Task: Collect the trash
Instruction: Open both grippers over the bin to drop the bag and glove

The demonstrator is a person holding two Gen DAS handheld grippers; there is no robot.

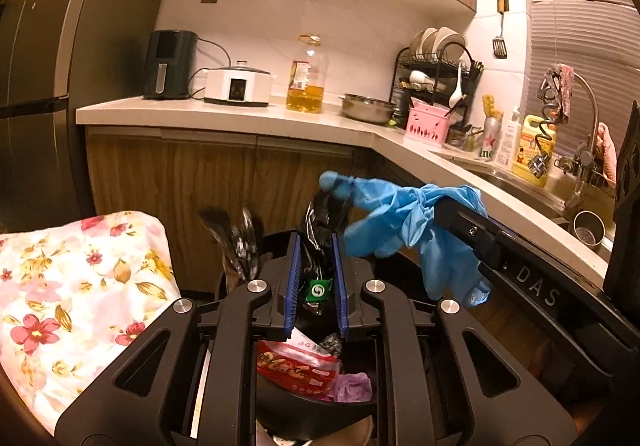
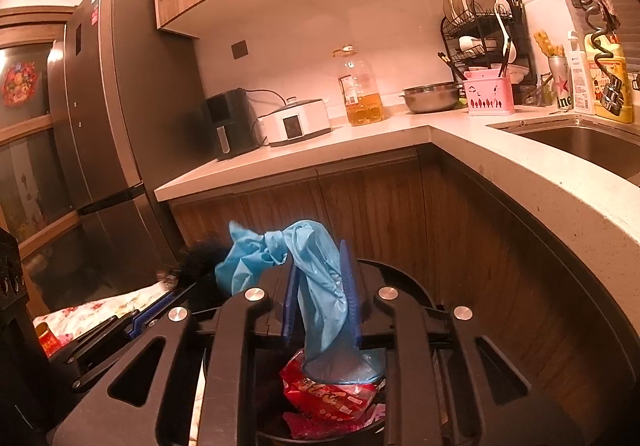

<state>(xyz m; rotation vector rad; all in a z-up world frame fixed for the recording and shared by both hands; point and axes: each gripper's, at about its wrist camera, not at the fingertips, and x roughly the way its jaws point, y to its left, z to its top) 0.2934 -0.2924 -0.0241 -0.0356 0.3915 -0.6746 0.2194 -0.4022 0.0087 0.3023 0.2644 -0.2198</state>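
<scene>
Both grippers hover over the round black trash bin [image 2: 404,278], which stands on the floor in the inner corner of the L-shaped worktop [image 2: 400,133], with a red snack wrapper [image 1: 298,366] and pink plastic scraps already inside. The left gripper [image 1: 316,278] has its fingers slightly apart, with a crumpled black wrapper [image 1: 320,238] bearing a green logo standing upright between the blue pads; whether the pads press on it I cannot tell. The right gripper [image 2: 320,294] has its fingers a little apart around a blue disposable glove [image 2: 316,286], whose cuff hangs down to the red wrapper while its knotted fingers drape over the top toward the left gripper.

The step in hand seems to be the drop. To do it well, each gripper should sit squarely above the bin's mouth before spreading wider. The glove is limp and clingy, so it may snag on a pad; a wide spread and a small shake should free it. The black wrapper is stiff and light and may tip outward over the rim, so release it low
</scene>
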